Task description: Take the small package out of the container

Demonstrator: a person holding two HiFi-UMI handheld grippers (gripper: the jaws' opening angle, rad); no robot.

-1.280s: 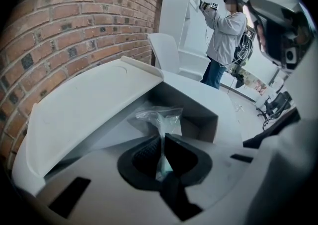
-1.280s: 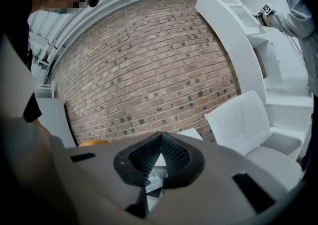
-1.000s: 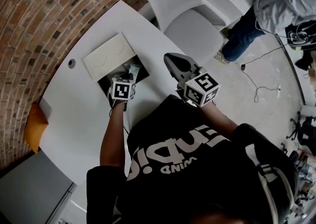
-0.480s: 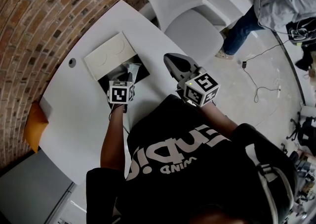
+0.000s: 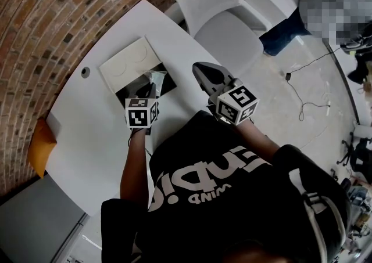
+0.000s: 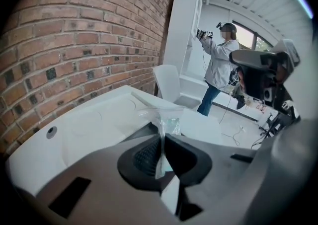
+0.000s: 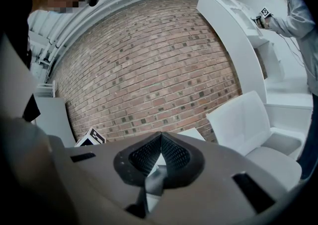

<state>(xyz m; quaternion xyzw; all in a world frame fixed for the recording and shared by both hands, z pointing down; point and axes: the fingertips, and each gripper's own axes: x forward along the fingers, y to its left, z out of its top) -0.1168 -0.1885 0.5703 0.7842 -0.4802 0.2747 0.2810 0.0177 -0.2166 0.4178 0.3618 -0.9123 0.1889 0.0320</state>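
My left gripper has its fingers closed on the small package, a clear plastic bag. The ribbed pads pinch its lower part, and the rest of the bag stands up beyond the fingertips, crumpled, with something pale greenish inside. In the head view the package hangs above the container, a black open box, clear of its inside and over the edge nearest me. The box's white lid lies touching the container on its far side, towards the brick wall, and both rest on the white bench. My right gripper is beside the container on the side of the white chair, off the bench's edge; its fingers are pressed together at the tips with nothing between them. I cannot make out any label or print on the package. The cubes on both grippers carry black-and-white square markers, not words. My black shirt has large pale lettering, seen upside down, that I cannot read with certainty; a smaller line under it looks like "WIND". Another person stands well beyond the container.
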